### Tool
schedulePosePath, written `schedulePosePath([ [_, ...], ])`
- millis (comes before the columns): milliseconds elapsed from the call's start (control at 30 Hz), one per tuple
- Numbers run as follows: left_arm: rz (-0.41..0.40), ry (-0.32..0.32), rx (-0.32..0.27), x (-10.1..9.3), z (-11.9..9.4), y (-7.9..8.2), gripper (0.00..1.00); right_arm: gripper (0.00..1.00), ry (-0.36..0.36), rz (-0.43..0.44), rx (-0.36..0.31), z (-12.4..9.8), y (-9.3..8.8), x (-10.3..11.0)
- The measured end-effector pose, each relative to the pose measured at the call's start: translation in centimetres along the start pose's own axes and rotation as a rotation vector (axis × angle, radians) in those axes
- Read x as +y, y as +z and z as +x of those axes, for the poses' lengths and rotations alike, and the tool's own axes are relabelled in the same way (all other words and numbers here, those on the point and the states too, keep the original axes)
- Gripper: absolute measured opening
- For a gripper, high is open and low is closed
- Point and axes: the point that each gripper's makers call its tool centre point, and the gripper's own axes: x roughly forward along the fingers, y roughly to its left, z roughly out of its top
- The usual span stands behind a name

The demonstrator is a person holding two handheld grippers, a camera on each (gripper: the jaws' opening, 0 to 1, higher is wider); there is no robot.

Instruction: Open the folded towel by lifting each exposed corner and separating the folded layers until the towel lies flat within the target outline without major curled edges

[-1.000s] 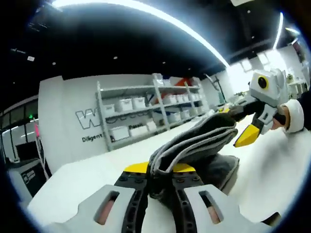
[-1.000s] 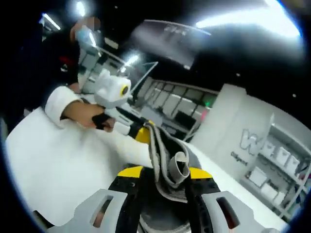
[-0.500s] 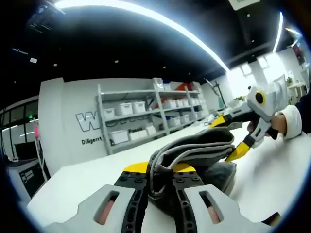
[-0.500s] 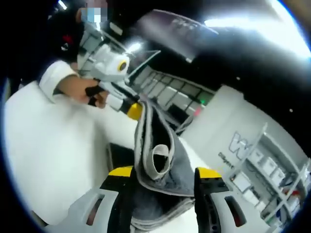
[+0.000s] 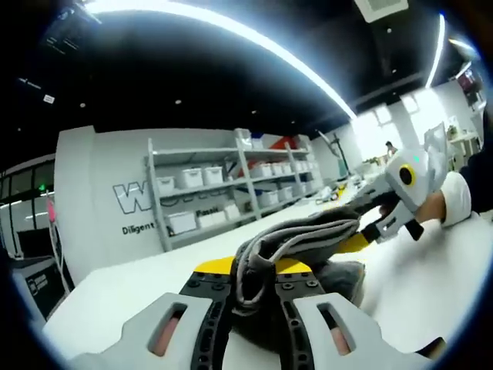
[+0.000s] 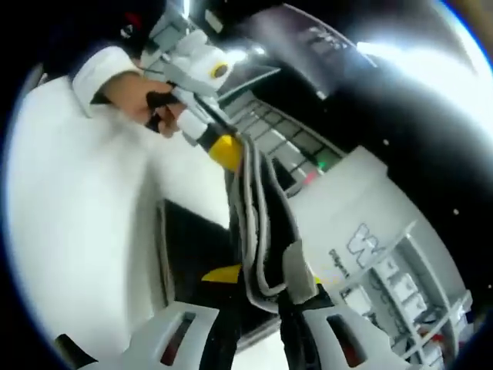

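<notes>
White table top (image 5: pixel 431 277) runs under everything in the left gripper view; in the right gripper view it carries a dark rectangular outline (image 6: pixel 166 254), which I take for the target outline, though only one corner of it shows. Behind, a pale wall with lettering and a rack of shelves (image 5: pixel 223 193) holding white bins.

Grey towel (image 5: pixel 296 243), pale-banded at the edges, is lifted clear of the table for most of its length and strung between the two grippers. It is bunched and folded on itself: several layers lie stacked edge-on in the right gripper view (image 6: pixel 258 223), with no single sheet spread out.

Left gripper (image 5: pixel 250 297): jaws narrow, clamped on one end of the towel, cloth wadded between the yellow tips. Seen from the other side (image 6: pixel 223 150), a hand (image 6: pixel 142 96) holds it and its yellow tip is pressed into the towel.

Right gripper (image 6: pixel 258 297): jaws close together with the layered edge pinched between them. From the left gripper view it sits at the far end of the towel (image 5: pixel 362 235), a hand (image 5: pixel 439 208) behind it.

Progress, as judged: both ends gripped and raised, layers not yet parted. Left to do: separate the folds, spread the cloth, lay it flat inside the outline, smooth any curled edges.
</notes>
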Motion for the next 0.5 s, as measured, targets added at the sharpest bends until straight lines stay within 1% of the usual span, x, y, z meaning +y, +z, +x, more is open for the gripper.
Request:
schedulePosePath([
  [100, 0.025, 0.000, 0.006, 0.1, -0.2, 0.0, 0.18, 0.07, -0.011, 0.000, -0.018, -0.3, 0.5, -0.4],
  [167, 0.054, 0.012, 0.017, 0.3, -0.2, -0.1, 0.23, 0.06, 0.001, 0.048, -0.037, -0.5, 0.9, -0.4],
  [233, 0.064, 0.018, 0.021, 0.5, -0.2, -0.2, 0.30, 0.05, 0.003, 0.096, -0.067, -0.7, 1.3, -0.7],
  [300, 0.065, 0.020, 0.020, 0.9, -0.1, -0.4, 0.34, 0.04, 0.006, 0.127, -0.092, -1.1, 1.7, -1.1],
  [367, 0.041, 0.007, 0.014, 0.8, -0.1, -0.5, 0.36, 0.04, 0.015, 0.158, -0.108, -1.4, 2.0, -1.5],
  [433, 0.031, -0.007, 0.008, 0.6, 0.0, -0.5, 0.40, 0.04, 0.005, 0.204, -0.128, -1.7, 2.2, -2.2],
  [500, 0.048, -0.039, 0.012, -0.1, 0.2, -0.7, 0.42, 0.03, 0.006, 0.245, -0.144, -2.1, 2.4, -2.7],
])
